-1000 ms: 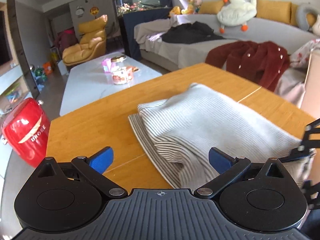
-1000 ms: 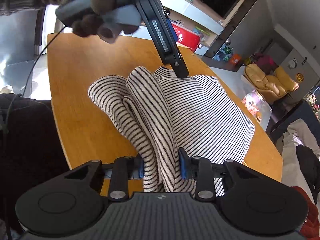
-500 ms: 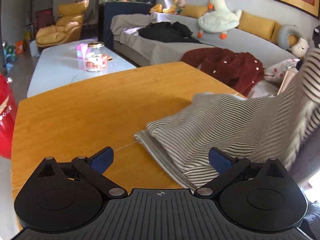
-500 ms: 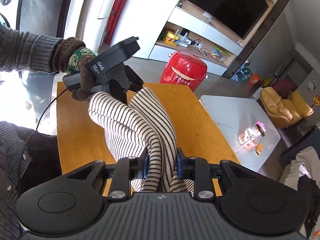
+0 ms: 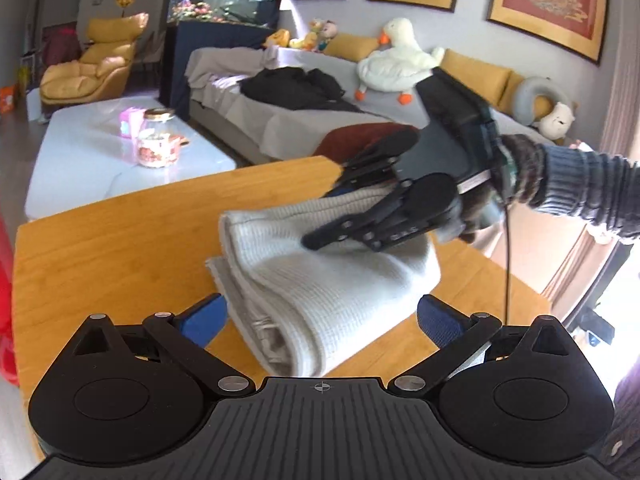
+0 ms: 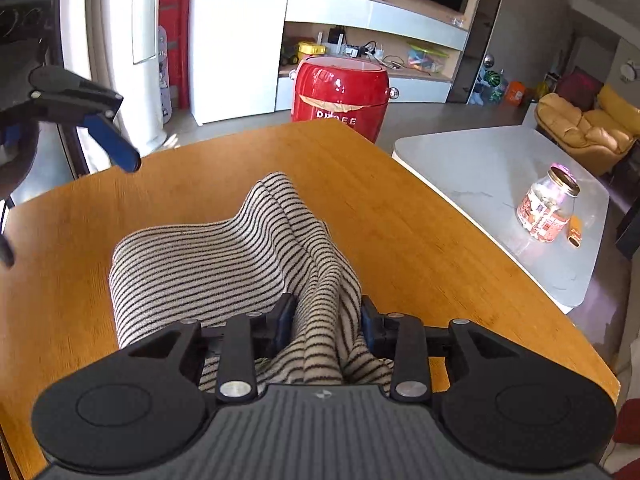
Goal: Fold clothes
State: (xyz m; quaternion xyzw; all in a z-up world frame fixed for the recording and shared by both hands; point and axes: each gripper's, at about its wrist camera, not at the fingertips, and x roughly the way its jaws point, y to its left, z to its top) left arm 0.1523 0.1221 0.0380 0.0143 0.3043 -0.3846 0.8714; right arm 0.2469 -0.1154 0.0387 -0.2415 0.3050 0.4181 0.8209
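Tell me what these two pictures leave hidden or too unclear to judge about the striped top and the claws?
- Right claw, right wrist view: shut on the striped top; the pinched part is hidden behind its own body.
- Left wrist view: the top is motion-blurred, stripes unreadable, and the right claw covers its far edge.
- Left claw: open; whether it touches the wooden table cannot be told.

Left gripper (image 5: pixel 320 316) jaws spread wide at frame bottom; right gripper (image 5: pixel 340 216) clamps folded garment (image 5: pixel 332 280) at centre, on wooden table (image 5: pixel 120 248).
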